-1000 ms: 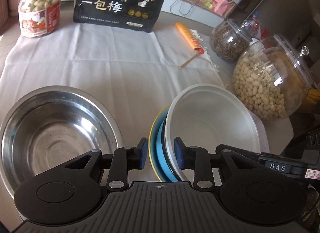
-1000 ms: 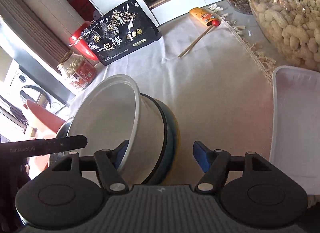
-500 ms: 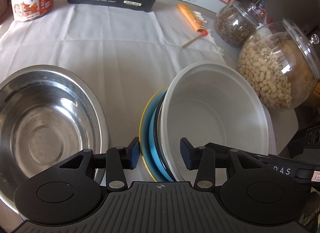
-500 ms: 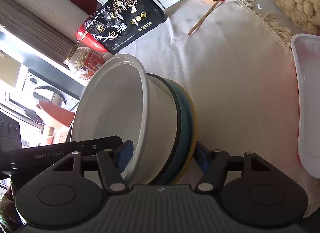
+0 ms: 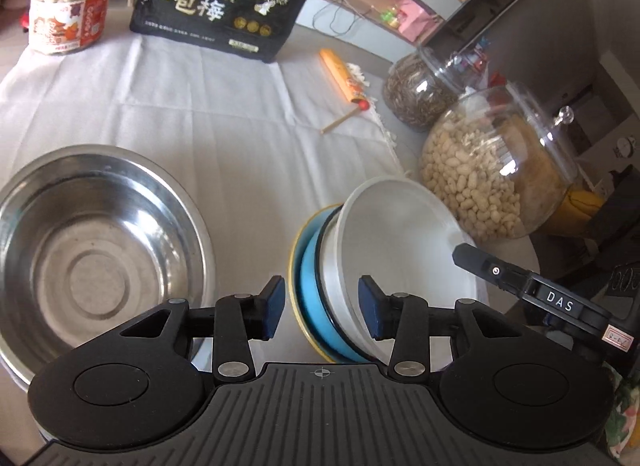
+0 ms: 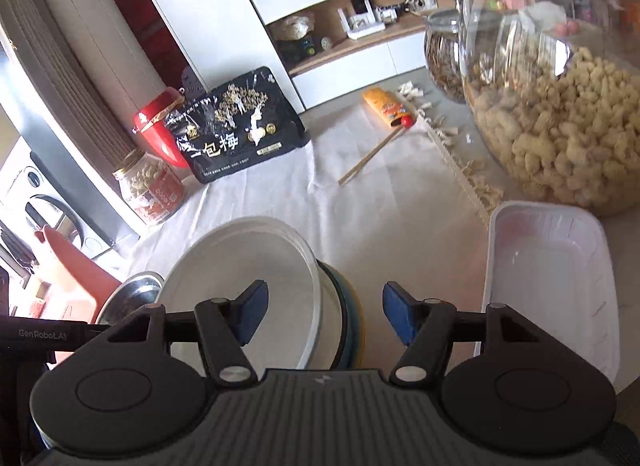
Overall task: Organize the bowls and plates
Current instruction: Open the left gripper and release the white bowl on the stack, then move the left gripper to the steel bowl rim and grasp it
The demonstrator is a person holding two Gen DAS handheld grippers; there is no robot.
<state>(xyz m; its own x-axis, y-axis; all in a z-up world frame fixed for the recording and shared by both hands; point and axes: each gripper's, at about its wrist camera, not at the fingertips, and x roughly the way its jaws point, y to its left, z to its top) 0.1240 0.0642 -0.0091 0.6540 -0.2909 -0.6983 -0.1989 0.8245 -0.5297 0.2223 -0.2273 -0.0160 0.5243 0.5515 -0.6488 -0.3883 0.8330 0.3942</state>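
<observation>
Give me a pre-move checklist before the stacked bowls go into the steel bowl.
1. Left tool open around the stack's edge: ok, pads apart, not clamped.
2. Right tool open: ok, white bowl rim sits between its pads.
3. Stack nested: ok, white bowl inside the blue bowl, on the yellow-rimmed plate.
4. Stack level: not ok, it is tipped on edge.
5. Steel bowl free to receive: ok, nothing inside.
6. Peanut jar clear of the stack: cannot tell, it looks close behind.
</observation>
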